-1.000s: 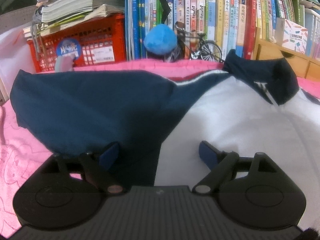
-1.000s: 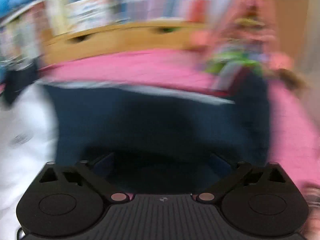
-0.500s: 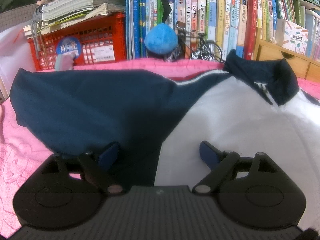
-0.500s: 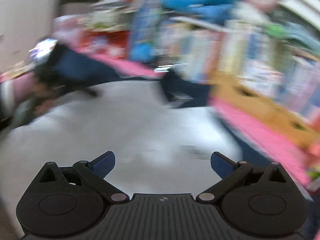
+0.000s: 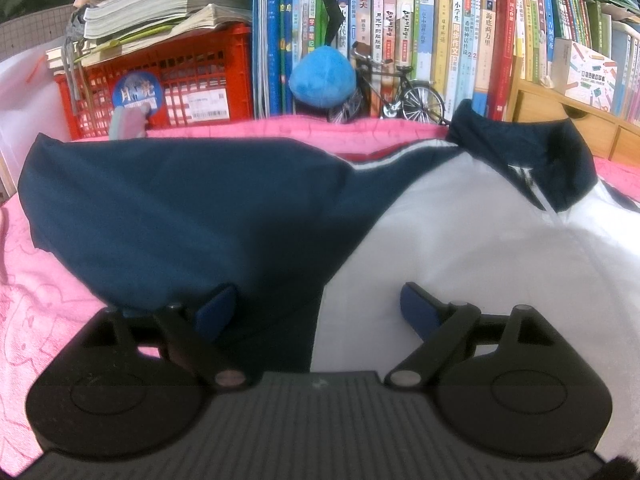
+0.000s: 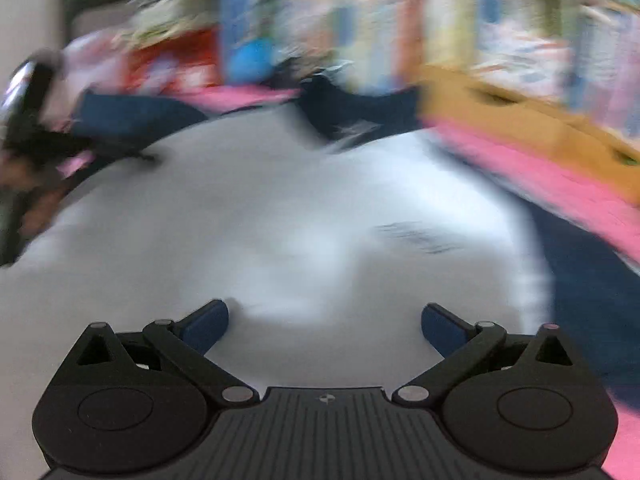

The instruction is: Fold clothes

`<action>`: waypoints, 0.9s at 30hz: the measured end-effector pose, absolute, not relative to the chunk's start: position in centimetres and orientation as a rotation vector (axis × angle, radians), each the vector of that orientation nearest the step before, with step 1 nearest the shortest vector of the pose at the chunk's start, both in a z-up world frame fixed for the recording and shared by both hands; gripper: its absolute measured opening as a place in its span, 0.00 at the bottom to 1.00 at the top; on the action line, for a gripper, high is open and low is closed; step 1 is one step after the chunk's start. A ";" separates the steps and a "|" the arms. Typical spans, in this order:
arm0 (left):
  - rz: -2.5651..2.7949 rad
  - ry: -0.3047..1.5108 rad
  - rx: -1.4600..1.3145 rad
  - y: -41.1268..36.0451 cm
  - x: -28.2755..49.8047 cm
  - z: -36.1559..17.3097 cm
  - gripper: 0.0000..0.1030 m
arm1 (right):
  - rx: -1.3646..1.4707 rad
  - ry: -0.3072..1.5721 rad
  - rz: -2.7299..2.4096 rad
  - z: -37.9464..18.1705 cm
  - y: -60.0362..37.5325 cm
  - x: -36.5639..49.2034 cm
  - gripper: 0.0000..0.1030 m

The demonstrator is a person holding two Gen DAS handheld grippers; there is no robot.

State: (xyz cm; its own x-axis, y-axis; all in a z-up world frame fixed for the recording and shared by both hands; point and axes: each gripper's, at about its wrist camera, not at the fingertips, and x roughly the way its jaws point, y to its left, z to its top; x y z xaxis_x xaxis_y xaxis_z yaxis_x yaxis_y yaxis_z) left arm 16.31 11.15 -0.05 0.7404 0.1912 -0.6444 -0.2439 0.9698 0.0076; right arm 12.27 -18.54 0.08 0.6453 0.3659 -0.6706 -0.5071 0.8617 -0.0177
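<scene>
Jacket (image 5: 460,232): was white with navy sleeves and collar
Blanket (image 5: 44,304): was pink
Crate (image 5: 192,76): was red

free: over jacket (image 5: 460,240) | blocked behind: red crate (image 5: 168,80), books (image 5: 440,40), model bicycle (image 5: 396,92)

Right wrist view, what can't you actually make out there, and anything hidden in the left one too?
- Right wrist view: shelf contents are smeared by motion blur; no titles readable.
- Right wrist view: small dark print on the white jacket is blurred, unreadable.
- Left wrist view: jacket hem is hidden behind the left tongs.
- Left wrist view: navy sleeve covers the pink blanket beneath.
</scene>
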 end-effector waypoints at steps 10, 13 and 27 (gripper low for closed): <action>0.239 0.700 -0.079 11.3 16.4 0.0 0.91 | 0.040 0.631 -0.195 1.1 -38.0 17.6 0.98; 0.240 0.701 -0.079 11.3 16.4 -0.1 0.91 | 0.061 0.617 -0.200 1.3 -39.6 18.9 0.98; 0.271 0.712 -0.079 11.4 16.5 -0.4 0.99 | 0.258 0.625 -0.608 2.0 -49.5 22.2 0.60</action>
